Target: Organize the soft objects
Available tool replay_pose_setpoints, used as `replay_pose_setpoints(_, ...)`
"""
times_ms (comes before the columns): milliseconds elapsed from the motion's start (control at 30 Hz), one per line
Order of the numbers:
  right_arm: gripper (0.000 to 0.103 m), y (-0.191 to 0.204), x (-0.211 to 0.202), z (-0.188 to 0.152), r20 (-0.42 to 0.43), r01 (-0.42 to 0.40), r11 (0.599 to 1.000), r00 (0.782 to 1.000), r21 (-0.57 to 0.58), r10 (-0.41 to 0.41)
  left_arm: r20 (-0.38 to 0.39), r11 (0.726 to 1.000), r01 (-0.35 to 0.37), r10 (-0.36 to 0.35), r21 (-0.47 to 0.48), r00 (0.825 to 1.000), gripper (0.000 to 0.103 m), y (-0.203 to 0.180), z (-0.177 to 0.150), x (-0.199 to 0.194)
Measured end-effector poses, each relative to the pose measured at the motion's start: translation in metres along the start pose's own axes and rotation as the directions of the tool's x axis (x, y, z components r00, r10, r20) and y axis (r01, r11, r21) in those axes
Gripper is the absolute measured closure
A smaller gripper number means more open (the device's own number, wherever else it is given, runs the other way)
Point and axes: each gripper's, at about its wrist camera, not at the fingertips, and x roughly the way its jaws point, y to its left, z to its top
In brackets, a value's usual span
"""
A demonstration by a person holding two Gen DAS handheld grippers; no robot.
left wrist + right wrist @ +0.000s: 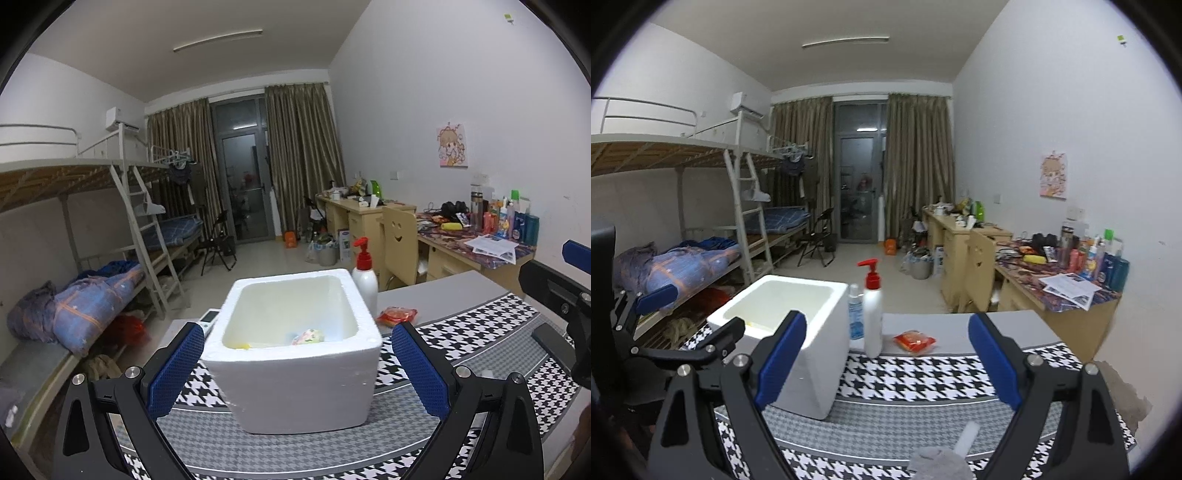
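Note:
A white foam box (295,369) stands on the houndstooth mat (480,332). Inside it lie a pastel soft toy (309,336) and something yellow (242,346). My left gripper (297,369) is open, its blue pads on either side of the box. My right gripper (886,354) is open and empty, right of the box (798,332). A grey plush object (940,463) lies on the mat (923,373) just below the right gripper, partly cut off. A red-orange packet (915,341) lies on the grey table behind the mat; it also shows in the left wrist view (397,315).
A white pump bottle with red top (873,314) and a small clear bottle (855,312) stand right of the box. A white remote (208,318) lies behind the box's left side. A white tube (966,439) lies by the grey plush. Bunk beds left, desks right.

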Motion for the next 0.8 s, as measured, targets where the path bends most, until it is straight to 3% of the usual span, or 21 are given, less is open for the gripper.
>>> replay_pose_setpoints(800,0.011,-0.048,-0.021,-0.022,-0.035,0.136,0.990,0.990,0.029,-0.135,-0.027,0.979,0.196,-0.198,-0.065,0.980,0.001,-0.037,-0.011,-0.001)
